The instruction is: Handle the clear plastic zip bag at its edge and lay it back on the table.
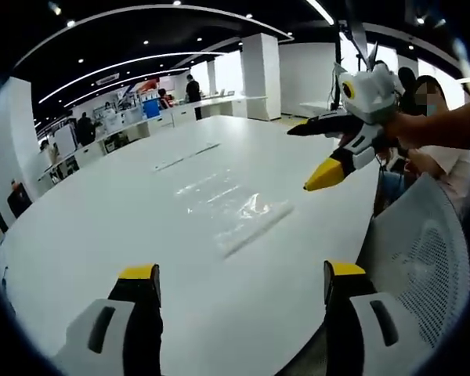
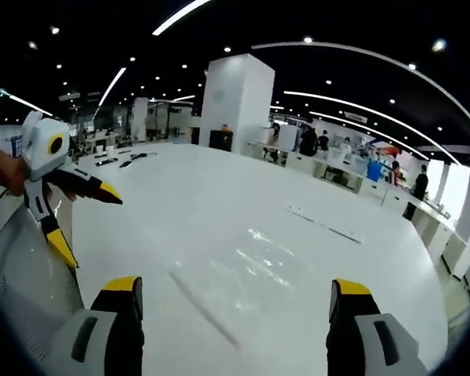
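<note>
Left gripper view showed the clear plastic zip bag [image 1: 233, 207] lying flat on the white table [image 1: 102, 235], a little ahead of my left gripper [image 1: 241, 283] and between the lines of its two yellow-tipped jaws. Those jaws stood wide apart with nothing between them but bare tabletop. The bag's near edge, a pale strip, ran slantwise toward the right jaw; I judged that to be the zip edge, though the film was so clear I could not be sure.

My right gripper [image 1: 327, 153] came into that view from the right, held up above the table's far side, its jaws spread and empty, well apart from the bag. A grey mesh chair back [image 1: 423, 258] stood just beside the table's edge below it.

From the right gripper view, the bag [image 2: 243, 282] was hard to make out: only glints and a faint straight edge near the left jaw. The right gripper [image 2: 236, 291] there was likewise wide open and holding nothing, and the left gripper [image 2: 70, 211] hung open over to the left.

I judged that the bag lay untouched or already set down; I could not tell which. If the pick was still ahead, it called for lowering one gripper to the near edge and closing on the thin rim without pushing the film away.
</note>
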